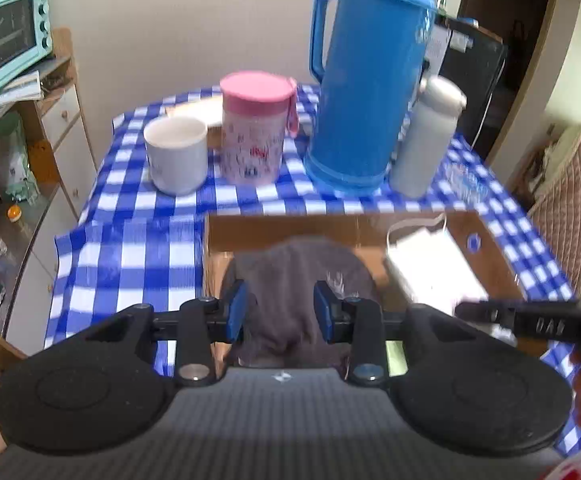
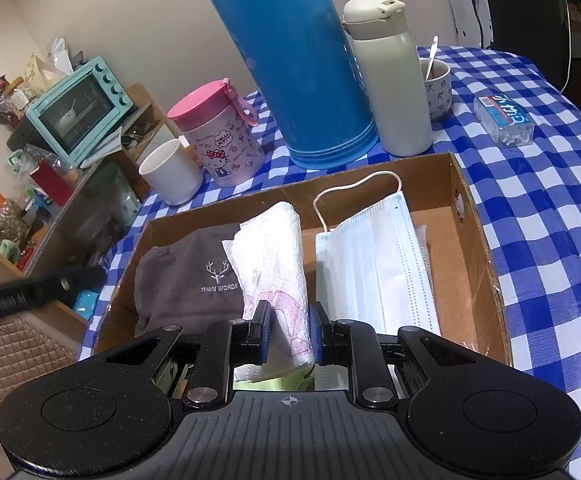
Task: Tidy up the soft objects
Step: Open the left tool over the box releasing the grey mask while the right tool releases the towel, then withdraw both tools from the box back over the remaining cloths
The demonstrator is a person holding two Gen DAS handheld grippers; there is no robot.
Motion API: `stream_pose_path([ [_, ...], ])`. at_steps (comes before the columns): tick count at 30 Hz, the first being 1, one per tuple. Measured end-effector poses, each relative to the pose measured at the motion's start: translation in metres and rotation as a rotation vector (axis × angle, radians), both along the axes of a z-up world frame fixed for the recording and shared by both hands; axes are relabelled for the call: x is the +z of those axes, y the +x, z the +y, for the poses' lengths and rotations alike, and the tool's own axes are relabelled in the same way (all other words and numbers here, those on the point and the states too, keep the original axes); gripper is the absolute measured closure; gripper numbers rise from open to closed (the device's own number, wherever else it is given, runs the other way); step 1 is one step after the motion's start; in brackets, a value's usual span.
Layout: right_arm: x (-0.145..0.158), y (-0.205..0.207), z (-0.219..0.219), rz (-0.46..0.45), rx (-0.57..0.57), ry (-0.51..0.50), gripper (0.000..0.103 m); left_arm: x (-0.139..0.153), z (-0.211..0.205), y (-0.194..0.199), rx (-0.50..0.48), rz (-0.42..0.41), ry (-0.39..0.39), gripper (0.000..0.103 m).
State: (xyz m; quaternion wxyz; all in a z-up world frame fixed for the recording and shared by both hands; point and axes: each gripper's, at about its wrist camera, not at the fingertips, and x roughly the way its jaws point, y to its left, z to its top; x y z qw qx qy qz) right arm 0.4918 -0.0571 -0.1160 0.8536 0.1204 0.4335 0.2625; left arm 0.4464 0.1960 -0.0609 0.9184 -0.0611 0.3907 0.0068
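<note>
A shallow cardboard box (image 2: 470, 240) lies on the blue checked tablecloth. Inside it, from left to right, are a grey cloth (image 2: 194, 272) with a deer print, a white towel (image 2: 270, 248) with pink stitching and a pale blue face mask (image 2: 370, 256). My right gripper (image 2: 290, 332) is shut on the near end of the white towel. In the left wrist view the grey cloth (image 1: 286, 280) rests in the box (image 1: 290, 228). My left gripper (image 1: 280, 312) hovers over it with its blue pads (image 1: 236, 312) apart and not pressing the fabric.
Behind the box stand a white mug (image 2: 170, 176), a pink-lidded cup (image 2: 222, 140), a tall blue thermos (image 2: 302, 64) and a cream bottle (image 2: 390, 80). A small cup with a spoon (image 2: 438, 84) and a clear plastic case (image 2: 504, 120) sit at the right. A teal oven (image 2: 78, 108) is on the left shelf.
</note>
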Motion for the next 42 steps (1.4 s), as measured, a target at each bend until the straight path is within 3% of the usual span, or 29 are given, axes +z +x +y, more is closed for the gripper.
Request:
stream_pose_path([
  [4, 0.005, -0.002, 0.001, -0.036, -0.003, 0.035, 0.082, -0.013, -0.004, -0.003, 0.001, 0.039, -0.013, 0.071],
  [6, 0.007, -0.002, 0.003, -0.053, -0.012, 0.038, 0.061, -0.015, -0.006, -0.005, -0.003, 0.043, -0.012, 0.071],
  [7, 0.008, -0.002, 0.004, -0.061, -0.025, 0.029, 0.039, -0.015, -0.008, -0.005, -0.003, 0.046, -0.01, 0.071],
  [8, 0.009, -0.004, 0.004, -0.077, -0.038, 0.019, 0.034, -0.015, -0.009, -0.006, -0.005, 0.047, -0.008, 0.071],
  [12, 0.01, -0.008, 0.007, -0.09, 0.004, -0.019, 0.034, -0.013, -0.013, -0.008, -0.011, 0.055, -0.005, 0.061],
  [21, 0.007, -0.024, 0.004, -0.068, 0.031, -0.102, 0.034, -0.008, -0.027, -0.017, -0.014, 0.067, 0.04, 0.049],
  [32, 0.03, -0.051, -0.016, -0.075, 0.024, -0.092, 0.034, 0.01, -0.048, -0.042, -0.016, 0.064, 0.065, 0.047],
  [42, 0.06, -0.103, -0.041, -0.129, 0.051, -0.089, 0.034, 0.028, -0.067, -0.092, -0.029, 0.048, 0.078, 0.043],
])
